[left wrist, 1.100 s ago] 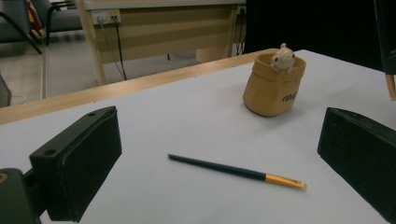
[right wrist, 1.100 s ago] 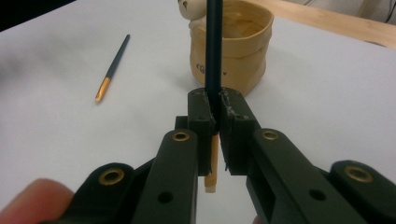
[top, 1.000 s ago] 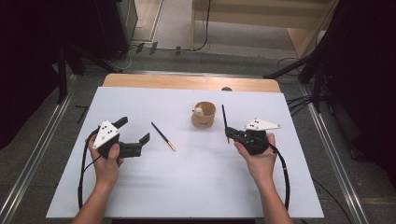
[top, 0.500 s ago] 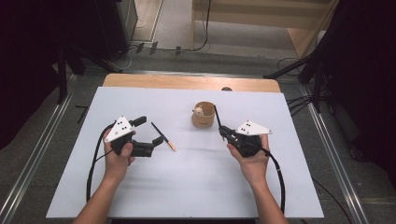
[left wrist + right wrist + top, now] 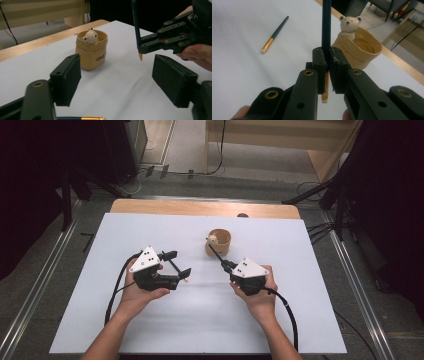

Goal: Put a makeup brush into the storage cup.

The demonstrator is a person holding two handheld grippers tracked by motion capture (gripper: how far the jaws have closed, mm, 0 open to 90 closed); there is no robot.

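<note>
Right gripper view | brush (image 5: 326,27): dark handle, gold ferrule, pale tip

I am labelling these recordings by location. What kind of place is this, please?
Probably a lab or workshop set up for recording, not a home. A white table stands between metal floor rails, loose cables lie on the floor behind, and dark stands flank it. On the table are only a small bear cup and brushes.
</note>
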